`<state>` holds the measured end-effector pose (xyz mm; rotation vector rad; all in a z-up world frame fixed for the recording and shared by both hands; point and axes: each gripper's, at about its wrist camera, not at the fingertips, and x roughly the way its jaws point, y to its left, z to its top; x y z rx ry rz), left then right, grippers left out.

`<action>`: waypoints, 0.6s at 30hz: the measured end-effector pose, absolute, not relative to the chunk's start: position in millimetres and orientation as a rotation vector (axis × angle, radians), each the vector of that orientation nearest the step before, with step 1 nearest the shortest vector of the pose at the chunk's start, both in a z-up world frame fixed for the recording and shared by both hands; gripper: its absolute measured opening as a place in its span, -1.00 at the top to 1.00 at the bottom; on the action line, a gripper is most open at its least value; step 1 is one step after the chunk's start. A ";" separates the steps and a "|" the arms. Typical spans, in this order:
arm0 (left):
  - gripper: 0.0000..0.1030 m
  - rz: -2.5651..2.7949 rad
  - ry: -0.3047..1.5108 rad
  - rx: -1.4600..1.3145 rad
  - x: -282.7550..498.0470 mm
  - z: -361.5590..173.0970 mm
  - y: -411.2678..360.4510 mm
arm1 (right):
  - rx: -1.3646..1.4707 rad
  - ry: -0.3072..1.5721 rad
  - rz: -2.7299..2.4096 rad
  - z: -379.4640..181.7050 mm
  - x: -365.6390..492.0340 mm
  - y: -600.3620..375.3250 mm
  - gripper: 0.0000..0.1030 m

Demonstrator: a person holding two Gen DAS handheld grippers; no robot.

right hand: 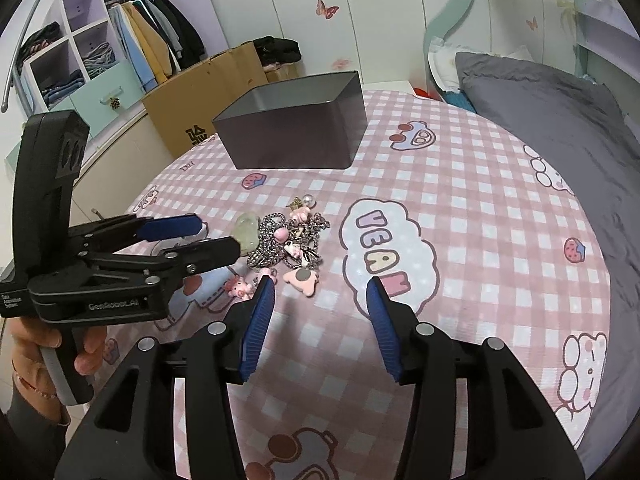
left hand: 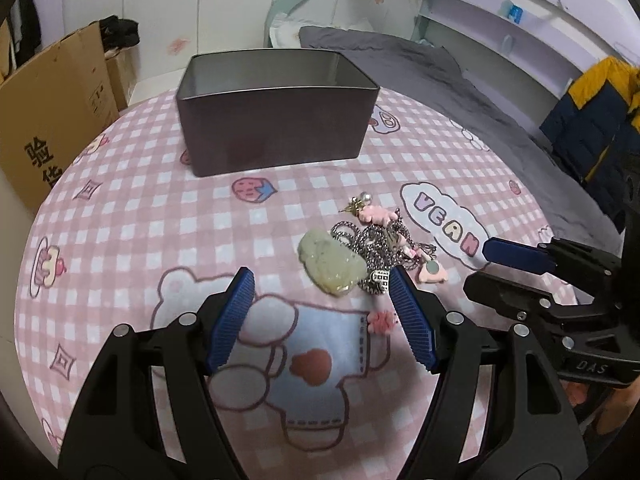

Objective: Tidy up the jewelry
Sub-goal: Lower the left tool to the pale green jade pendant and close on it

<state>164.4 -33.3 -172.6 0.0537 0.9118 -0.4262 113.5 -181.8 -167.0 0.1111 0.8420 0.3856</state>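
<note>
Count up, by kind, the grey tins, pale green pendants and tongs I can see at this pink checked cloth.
Grey tin: 1
Pale green pendant: 1
Tongs: 2 (left tongs, right tongs), both open
Total: 4

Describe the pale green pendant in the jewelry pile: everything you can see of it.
The pale green pendant is a flat, carved piece with a lumpy outline, looking like translucent jade or a similar stone, yellowish along its lower edge. It lies flat on the pink checked cloth at the left side of the jewelry pile, its right edge against the tangled silver chain. It sits just ahead of the open left claw, between the lines of its fingers, and nothing grips it. In the right wrist view that claw hides part of it.
</note>
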 end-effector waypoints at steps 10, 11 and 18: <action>0.11 -0.449 0.909 0.086 178.9 -179.5 -42.2 | 0.129 0.850 0.403 -170.4 118.3 -186.3 0.11; 0.11 -0.451 0.907 0.093 178.6 -179.7 -43.3 | 0.130 0.852 0.404 -170.6 118.9 -186.4 0.11; 0.18 -0.439 0.898 0.143 177.0 -183.3 -49.6 | 0.129 0.855 0.407 -170.9 120.3 -184.7 0.10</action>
